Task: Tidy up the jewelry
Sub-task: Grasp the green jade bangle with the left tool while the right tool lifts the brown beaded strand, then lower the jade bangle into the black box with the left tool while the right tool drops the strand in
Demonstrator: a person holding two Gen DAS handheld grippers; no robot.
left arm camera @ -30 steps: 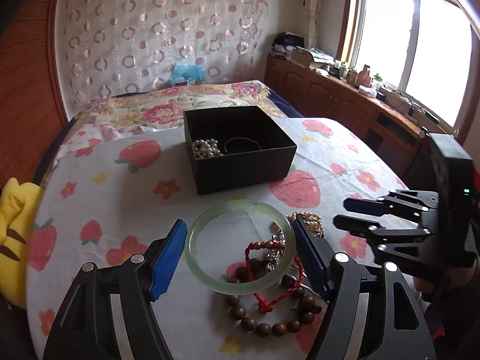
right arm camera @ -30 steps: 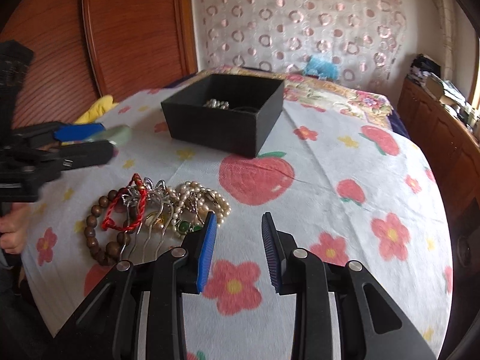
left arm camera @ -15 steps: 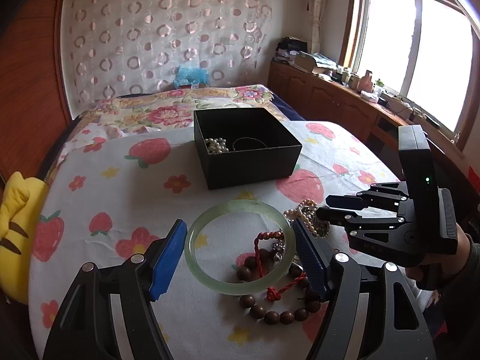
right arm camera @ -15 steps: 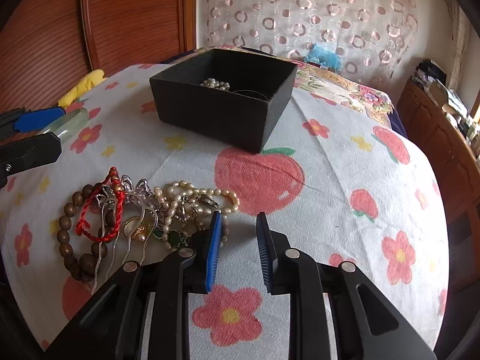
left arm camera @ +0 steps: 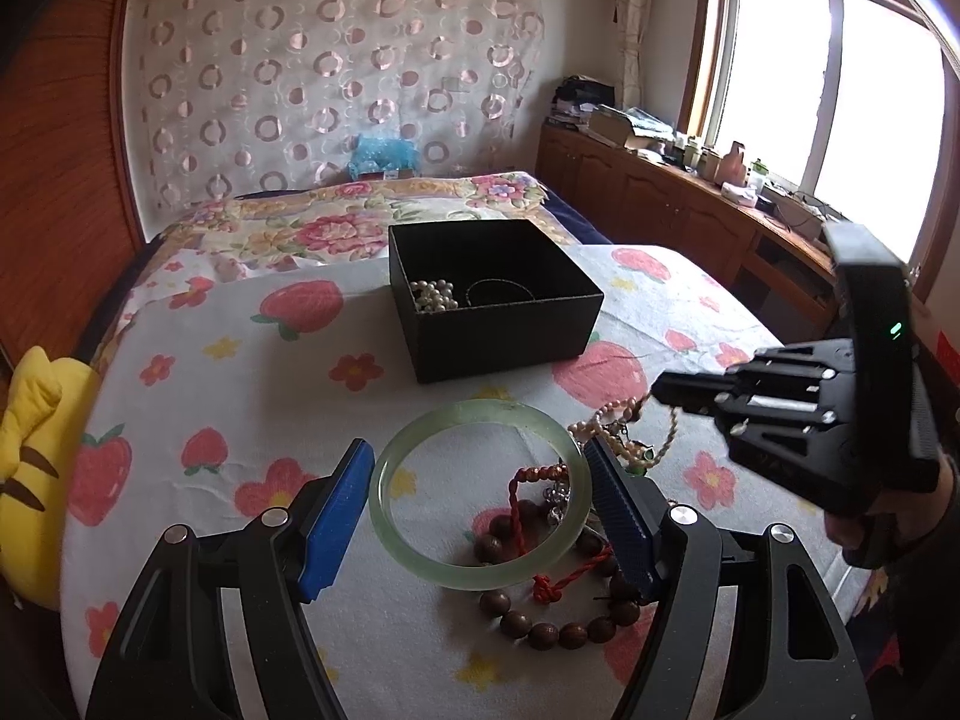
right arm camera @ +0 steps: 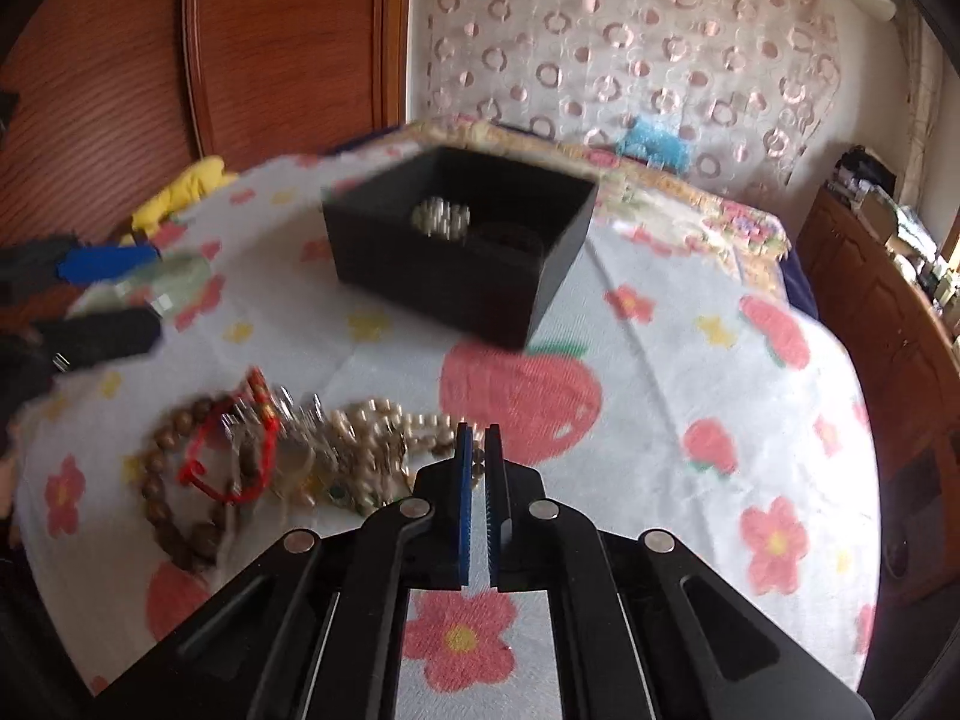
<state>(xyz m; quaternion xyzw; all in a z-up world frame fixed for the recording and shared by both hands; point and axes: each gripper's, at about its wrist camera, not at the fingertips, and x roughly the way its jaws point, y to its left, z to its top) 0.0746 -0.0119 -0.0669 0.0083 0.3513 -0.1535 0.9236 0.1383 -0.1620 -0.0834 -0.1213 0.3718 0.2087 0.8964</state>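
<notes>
Step in hand: transfer of loose jewelry into the black box [left arm camera: 495, 294], judged from the layout. The box stands toward the far edge of the desk [left arm camera: 240, 396], which is covered by a strawberry-and-flower cloth. A cluster of pearls [left arm camera: 433, 295] and a thin dark ring already lie inside it.

Left gripper [left arm camera: 480, 504]: fingers spread wide and closed against the outer rim of the jade bangle [left arm camera: 477, 495] on both sides. The bangle is carried level, over the jewelry pile near the near edge. Held, by appearance; the grip is only at two points of a smooth ring.

Right gripper [right arm camera: 477, 501]: fingers brought nearly together, a narrow gap left. In the left wrist view a pearl strand [left arm camera: 624, 429] hangs in a loop from its tip, so it appears pinched there. The right wrist view is blurred, and the contact itself cannot be confirmed.

Remaining on the desk: wooden bead bracelet [left arm camera: 549, 612], red cord bracelet [left arm camera: 543, 516], metal pieces and more pearls, tangled together.

Next move, in my judgement: carry the bangle forward over the box and release low, since jade would chip if dropped. The strand may drag neighbouring pieces, so it needs a slow lift.

Writing, brands, labels: none legible in either view.
</notes>
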